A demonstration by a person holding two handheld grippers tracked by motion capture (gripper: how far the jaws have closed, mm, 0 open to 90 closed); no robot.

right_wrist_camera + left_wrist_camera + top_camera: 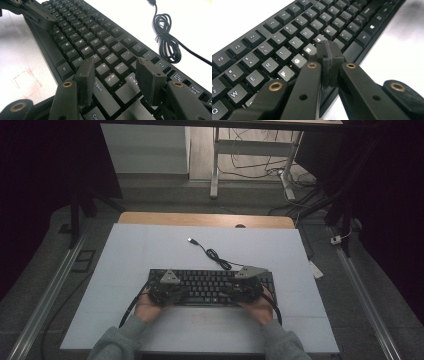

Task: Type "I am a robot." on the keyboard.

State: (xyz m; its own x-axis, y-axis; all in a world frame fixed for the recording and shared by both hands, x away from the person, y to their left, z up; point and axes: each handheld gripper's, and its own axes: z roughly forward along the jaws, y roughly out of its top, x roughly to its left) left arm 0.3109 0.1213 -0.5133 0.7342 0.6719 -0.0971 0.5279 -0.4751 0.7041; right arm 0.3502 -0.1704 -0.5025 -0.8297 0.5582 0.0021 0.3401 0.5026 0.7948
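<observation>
The black keyboard (212,286) lay toward the near edge of the desk (130,250), roughly centred between its sides. The left gripper (329,53) hovered over the J and H keys, jaws pressed together on nothing. The right gripper (116,72) stood parted above Enter and Shift. The cable (215,254) coiled behind the keyboard; bare desk lay toward each side edge.

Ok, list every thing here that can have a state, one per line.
Left gripper: shut, nothing between the pads, tip over the keyboard's middle keys.
Right gripper: open, above the keys around Enter and Shift.
Keyboard: flat on the white table top.
Cable: unplugged, partly coiled, plug lying free.
</observation>
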